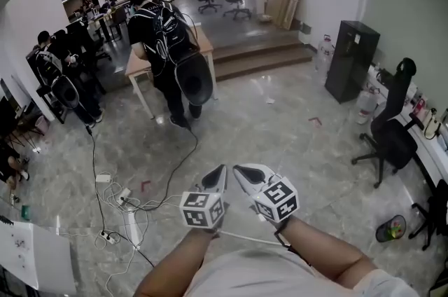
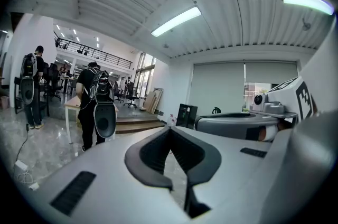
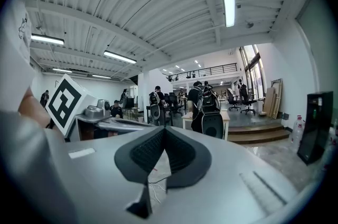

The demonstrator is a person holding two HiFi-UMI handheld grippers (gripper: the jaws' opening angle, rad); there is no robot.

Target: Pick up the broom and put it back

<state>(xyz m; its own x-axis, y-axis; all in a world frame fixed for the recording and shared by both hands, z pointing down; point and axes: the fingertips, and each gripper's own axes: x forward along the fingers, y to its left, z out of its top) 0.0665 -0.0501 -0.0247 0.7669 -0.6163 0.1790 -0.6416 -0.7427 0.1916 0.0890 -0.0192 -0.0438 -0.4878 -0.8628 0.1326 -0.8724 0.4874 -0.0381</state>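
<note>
No broom shows in any view. In the head view both grippers are held close in front of the person's body, side by side above the grey tiled floor. My left gripper (image 1: 218, 173) has its jaws together with nothing between them, and its own view shows the dark pads (image 2: 158, 154) meeting at the tip (image 2: 170, 130). My right gripper (image 1: 241, 173) sits just to its right, also shut and empty, pads (image 3: 182, 157) touching at the tip (image 3: 163, 130). Both point roughly level across the room towards the steps.
A person with a black backpack (image 1: 168, 43) stands by a wooden table (image 1: 136, 64) ahead. Cables and power strips (image 1: 115, 201) lie on the floor at left. At right are a black cabinet (image 1: 352, 61), an office chair (image 1: 388, 127) and a desk (image 1: 434, 148). Steps (image 1: 259, 57) rise beyond.
</note>
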